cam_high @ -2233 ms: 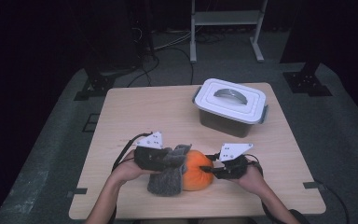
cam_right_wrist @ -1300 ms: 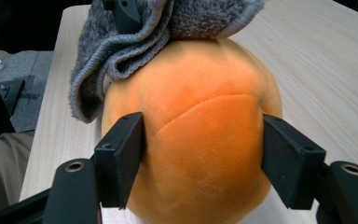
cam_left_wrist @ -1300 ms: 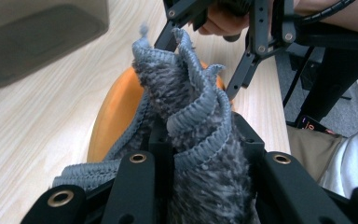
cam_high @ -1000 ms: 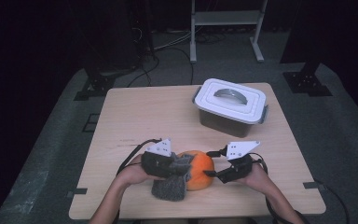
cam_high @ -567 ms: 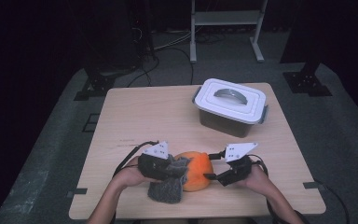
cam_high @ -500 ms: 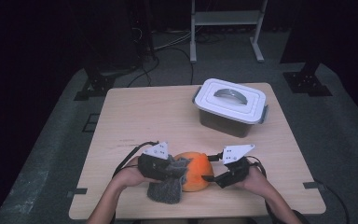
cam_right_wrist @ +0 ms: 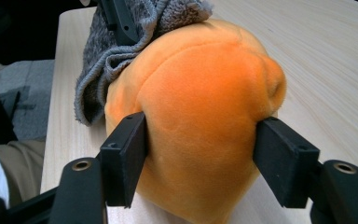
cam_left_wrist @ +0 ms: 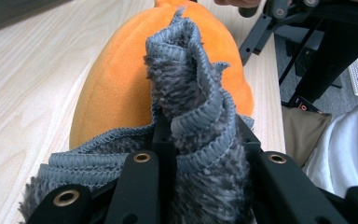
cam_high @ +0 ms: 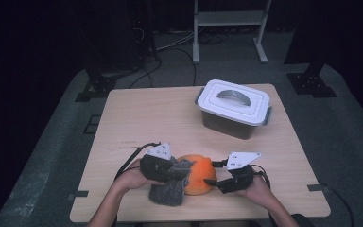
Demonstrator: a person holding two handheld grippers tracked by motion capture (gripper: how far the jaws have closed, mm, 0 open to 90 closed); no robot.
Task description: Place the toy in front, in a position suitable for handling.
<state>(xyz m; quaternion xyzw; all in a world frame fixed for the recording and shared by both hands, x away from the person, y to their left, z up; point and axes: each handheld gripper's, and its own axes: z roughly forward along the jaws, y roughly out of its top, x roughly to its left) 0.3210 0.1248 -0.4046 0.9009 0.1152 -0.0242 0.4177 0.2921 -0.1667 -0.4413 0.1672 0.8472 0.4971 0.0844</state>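
- Work in hand, as judged: a grey cloth (cam_high: 169, 187) is being rubbed or wrapped over an orange plush toy (cam_high: 199, 173), which lies on the wooden table (cam_high: 160, 118) near its 6 o'clock edge.
- Left gripper (cam_high: 170, 169): jaws are drawn nearly together, clamped on a bunched fold of the cloth; in the left gripper view the fold (cam_left_wrist: 193, 98) stands up between the 2 jaws and leans against the toy (cam_left_wrist: 116, 88).
- Right gripper (cam_high: 213, 173): jaws have just been closing, with the toy between them; in the right gripper view both pads (cam_right_wrist: 126, 154) are seen pressed into the plush (cam_right_wrist: 200, 116) at 3 and 9 o'clock, so the toy is held.
- To do the step well: the right grip is best kept firm but not crushing, so the soft body is steadied while the cloth is drawn across its top. The fold should be kept deep in the left jaws, or it may slip out.
- Surroundings: a lidded white box (cam_high: 234, 106) with a handle stands well apart at 1 o'clock from the toy. A metal stand (cam_high: 229, 21) is seen on the floor beyond the table.
- Obstruction: none is seen between the grippers. The cloth hanging at 7 o'clock of the toy could drag on the table.
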